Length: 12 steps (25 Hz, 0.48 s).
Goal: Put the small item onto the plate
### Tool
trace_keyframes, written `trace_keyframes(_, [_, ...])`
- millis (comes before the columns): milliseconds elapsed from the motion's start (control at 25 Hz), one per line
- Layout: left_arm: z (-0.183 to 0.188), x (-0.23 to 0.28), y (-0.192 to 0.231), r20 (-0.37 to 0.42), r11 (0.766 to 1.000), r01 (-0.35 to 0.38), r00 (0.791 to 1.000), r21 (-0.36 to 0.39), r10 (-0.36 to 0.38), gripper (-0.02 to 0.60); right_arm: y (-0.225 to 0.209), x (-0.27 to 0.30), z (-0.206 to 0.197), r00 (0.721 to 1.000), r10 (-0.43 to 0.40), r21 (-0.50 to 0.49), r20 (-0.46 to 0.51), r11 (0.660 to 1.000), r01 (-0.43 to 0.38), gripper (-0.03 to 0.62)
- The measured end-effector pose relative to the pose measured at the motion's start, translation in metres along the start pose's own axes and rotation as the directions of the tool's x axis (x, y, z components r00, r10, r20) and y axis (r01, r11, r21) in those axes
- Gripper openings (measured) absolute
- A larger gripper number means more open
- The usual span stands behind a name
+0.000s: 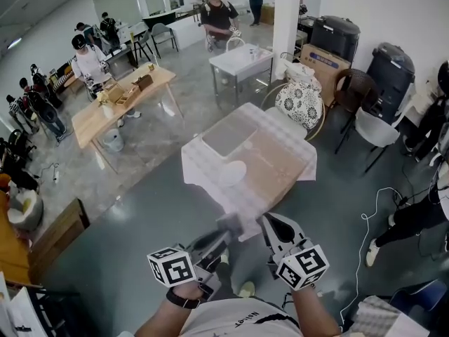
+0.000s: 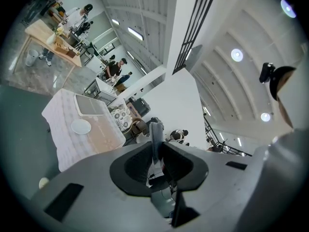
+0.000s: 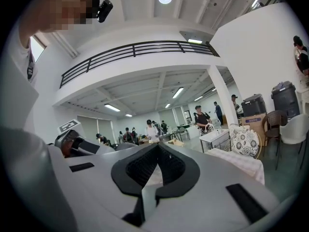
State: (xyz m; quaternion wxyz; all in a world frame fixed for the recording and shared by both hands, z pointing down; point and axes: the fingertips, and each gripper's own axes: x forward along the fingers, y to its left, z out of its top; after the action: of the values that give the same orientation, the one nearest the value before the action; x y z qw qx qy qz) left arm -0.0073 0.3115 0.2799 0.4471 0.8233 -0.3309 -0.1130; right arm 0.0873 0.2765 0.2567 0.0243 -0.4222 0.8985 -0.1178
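A white plate [image 1: 232, 173] lies on a table covered with a checked cloth [image 1: 203, 170], ahead of me on the grey floor; it also shows as the plate [image 2: 80, 126] in the left gripper view. My left gripper [image 1: 221, 236] is held low in front of my body, well short of the table. It is shut on a small thin grey item [image 2: 155, 132] that sticks out past its tips. My right gripper [image 1: 269, 222] is beside it, its jaws [image 3: 157, 147] closed together with nothing between them. Both point toward the table.
A shallow whitish tray [image 1: 229, 135] sits on the far half of the table. Behind it stand a chair with a patterned cushion [image 1: 300, 102], a white table [image 1: 240, 60], black bins [image 1: 389, 65] and more chairs. A wooden table [image 1: 119, 100] and several people are at the left.
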Motion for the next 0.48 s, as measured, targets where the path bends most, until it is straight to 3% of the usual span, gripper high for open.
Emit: trace_keyframes(480, [0.069,0.064,0.076,-0.071,0.999,0.015,0.997,-0.033,-0.017,0.072,-0.057,0.099,-0.005,0.997,-0.068,0.01,-0.042,0.998,0.068,0.014])
